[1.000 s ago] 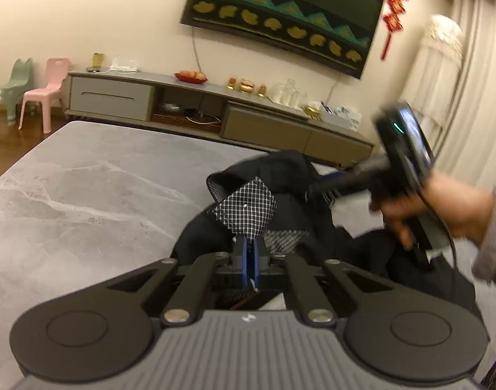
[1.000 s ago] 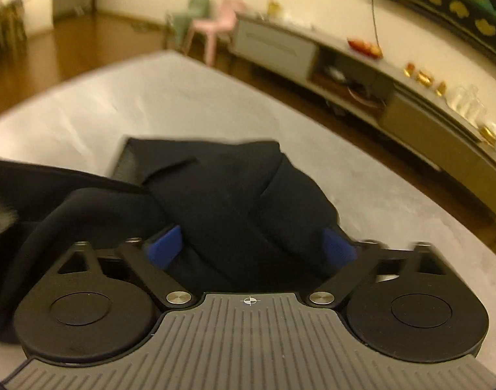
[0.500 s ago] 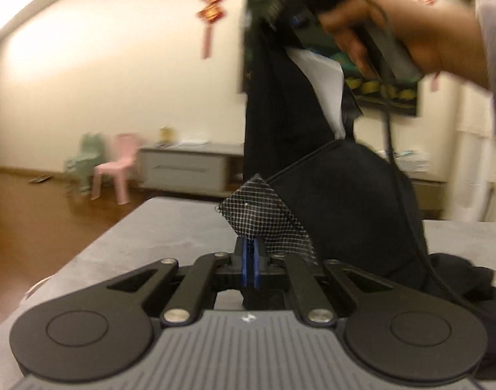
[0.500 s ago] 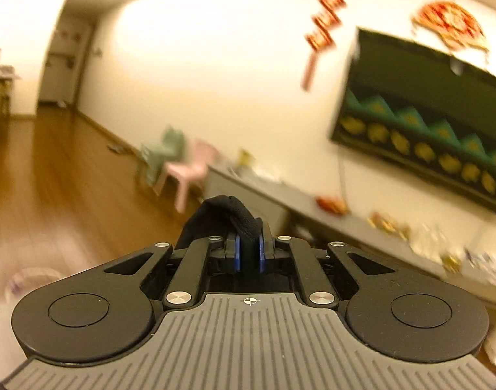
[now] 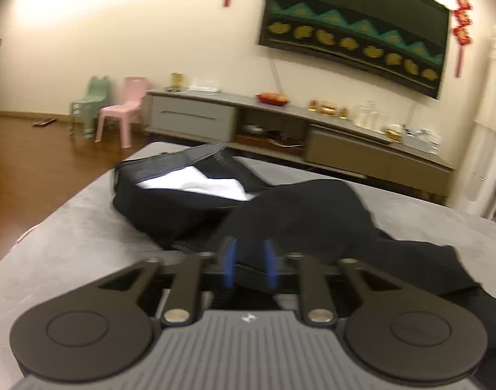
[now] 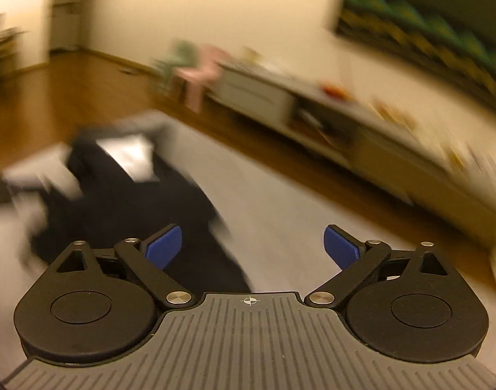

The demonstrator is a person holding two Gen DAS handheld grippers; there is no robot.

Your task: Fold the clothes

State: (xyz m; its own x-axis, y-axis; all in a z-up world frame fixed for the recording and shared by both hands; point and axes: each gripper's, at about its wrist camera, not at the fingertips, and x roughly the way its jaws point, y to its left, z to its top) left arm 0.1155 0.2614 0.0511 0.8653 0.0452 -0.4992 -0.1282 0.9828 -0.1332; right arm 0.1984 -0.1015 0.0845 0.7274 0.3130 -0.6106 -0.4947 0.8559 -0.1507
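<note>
A black garment (image 5: pixel 296 214) with a white inner patch (image 5: pixel 196 183) lies spread on the grey marble table (image 5: pixel 69 247). My left gripper (image 5: pixel 249 261) is low over its near edge, blue pads a small gap apart with dark cloth showing between and behind them. My right gripper (image 6: pixel 252 248) is wide open and empty above the table (image 6: pixel 280 214). The garment (image 6: pixel 144 201) lies to its left, blurred by motion.
The table's left edge drops to a wooden floor (image 5: pixel 36 162). Behind the table stand a long TV cabinet (image 5: pixel 280 130), a pink chair (image 5: pixel 124 110) and a green chair (image 5: pixel 88 104). A dark screen (image 5: pixel 355 29) hangs on the wall.
Both grippers held the garment up in the air half a second ago. Now it lies on the table, the right gripper has opened wide and let go, and the left jaws have parted.
</note>
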